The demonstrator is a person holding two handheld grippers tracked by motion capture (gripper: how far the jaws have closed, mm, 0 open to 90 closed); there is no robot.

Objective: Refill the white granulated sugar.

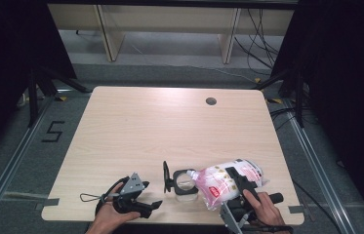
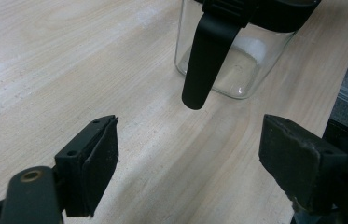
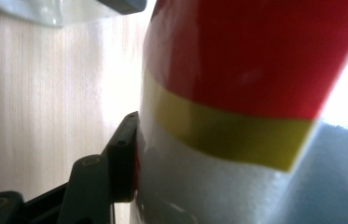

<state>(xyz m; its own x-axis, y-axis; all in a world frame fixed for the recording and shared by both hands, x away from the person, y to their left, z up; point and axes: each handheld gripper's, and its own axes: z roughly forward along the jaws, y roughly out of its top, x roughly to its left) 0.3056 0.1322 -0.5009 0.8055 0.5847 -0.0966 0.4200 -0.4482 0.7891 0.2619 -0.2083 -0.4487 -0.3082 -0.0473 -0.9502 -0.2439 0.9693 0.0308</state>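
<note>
A clear glass jar [image 1: 186,189] with a black rim stands near the table's front edge, its black lid [image 1: 166,176] flipped up on the left side. In the left gripper view the jar [image 2: 237,65] is just ahead, with a black clasp [image 2: 209,51] hanging down its front. My left gripper [image 1: 143,204] rests low on the table left of the jar, and its jaws [image 2: 190,158] are open with nothing between them. My right gripper [image 1: 240,187] is shut on a pink-and-white plastic bag [image 1: 228,179], tilted with one corner at the jar's mouth. The bag [image 3: 255,93] shows red, yellow and white bands against one finger [image 3: 122,154].
The light wooden table [image 1: 170,126] has a round cable hole [image 1: 211,101] at the back right. Its front edge runs just below both hands. Dark stands and cables flank the table on the floor, which has a taped "5" [image 1: 52,131] at the left.
</note>
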